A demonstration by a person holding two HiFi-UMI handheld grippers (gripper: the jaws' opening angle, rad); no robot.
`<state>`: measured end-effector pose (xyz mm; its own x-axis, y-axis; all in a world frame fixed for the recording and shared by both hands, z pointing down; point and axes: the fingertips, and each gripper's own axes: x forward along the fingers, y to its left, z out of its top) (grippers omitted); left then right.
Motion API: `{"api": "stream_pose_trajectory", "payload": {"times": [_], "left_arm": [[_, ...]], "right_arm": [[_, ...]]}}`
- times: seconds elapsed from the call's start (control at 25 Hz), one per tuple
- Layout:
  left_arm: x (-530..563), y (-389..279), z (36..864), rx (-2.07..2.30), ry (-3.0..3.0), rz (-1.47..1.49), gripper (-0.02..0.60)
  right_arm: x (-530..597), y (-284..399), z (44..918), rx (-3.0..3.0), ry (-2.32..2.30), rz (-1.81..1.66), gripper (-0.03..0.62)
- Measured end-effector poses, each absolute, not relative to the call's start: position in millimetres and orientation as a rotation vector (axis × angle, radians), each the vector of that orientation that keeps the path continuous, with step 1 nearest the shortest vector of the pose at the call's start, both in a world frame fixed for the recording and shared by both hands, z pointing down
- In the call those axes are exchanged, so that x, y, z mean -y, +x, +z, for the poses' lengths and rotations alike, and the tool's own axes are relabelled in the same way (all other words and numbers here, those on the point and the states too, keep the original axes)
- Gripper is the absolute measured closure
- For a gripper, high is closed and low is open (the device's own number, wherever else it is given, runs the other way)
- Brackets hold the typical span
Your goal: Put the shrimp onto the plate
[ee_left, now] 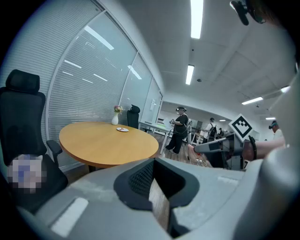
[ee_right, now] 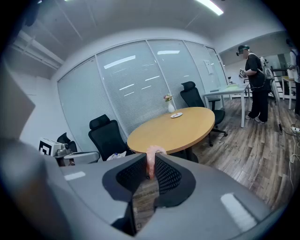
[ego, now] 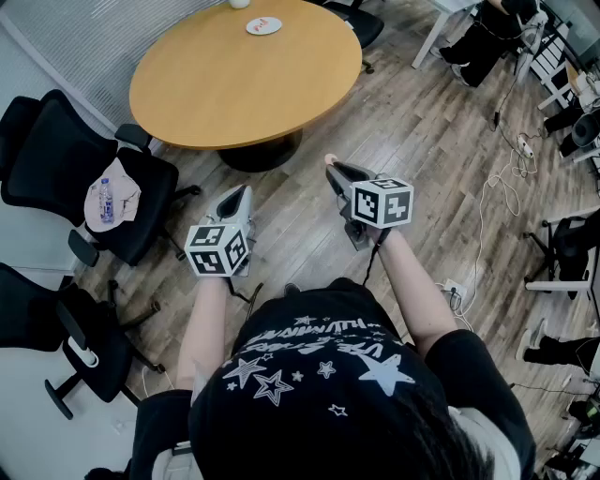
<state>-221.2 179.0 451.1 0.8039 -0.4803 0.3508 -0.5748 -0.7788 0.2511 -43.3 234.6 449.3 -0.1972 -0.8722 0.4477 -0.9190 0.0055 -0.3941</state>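
My right gripper (ego: 334, 167) is shut on a pink shrimp (ego: 329, 159) that pokes out past its tips; the right gripper view shows the shrimp (ee_right: 151, 157) pinched between the dark pads. My left gripper (ego: 246, 190) is held beside it, jaws together and empty, also in its own view (ee_left: 154, 164). Both hang over the wooden floor, short of the round wooden table (ego: 234, 84). A small white plate (ego: 264, 25) with something red on it lies at the table's far side, seen too in the left gripper view (ee_left: 122, 129) and the right gripper view (ee_right: 176, 115).
Black office chairs (ego: 66, 169) stand left of the table, one bearing a cap and a bottle (ego: 111, 197). Another chair (ego: 361, 23) stands behind the table. A white vase (ee_right: 171, 107) is by the plate. Cables (ego: 506, 178) trail over the floor at right. People (ee_left: 179, 129) stand further off.
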Motion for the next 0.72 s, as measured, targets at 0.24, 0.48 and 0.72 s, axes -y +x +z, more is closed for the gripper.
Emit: {"api": "stream_pose_trajectory", "payload": {"times": [0.24, 0.48, 0.72], "left_arm": [[-177, -220, 449, 0.802, 2.643, 0.377, 0.580], [-180, -225, 453, 0.788, 2.635, 0.376, 0.580], [-185, -236, 462, 0.778, 2.615, 0.384, 0.580]], "right_arm": [[-231, -43, 446, 2.175, 1.939, 0.948, 0.537], [-231, -47, 449, 2.168, 1.926, 0.957, 0.537], [-235, -50, 455, 2.139, 1.953, 0.970, 0.537]]}}
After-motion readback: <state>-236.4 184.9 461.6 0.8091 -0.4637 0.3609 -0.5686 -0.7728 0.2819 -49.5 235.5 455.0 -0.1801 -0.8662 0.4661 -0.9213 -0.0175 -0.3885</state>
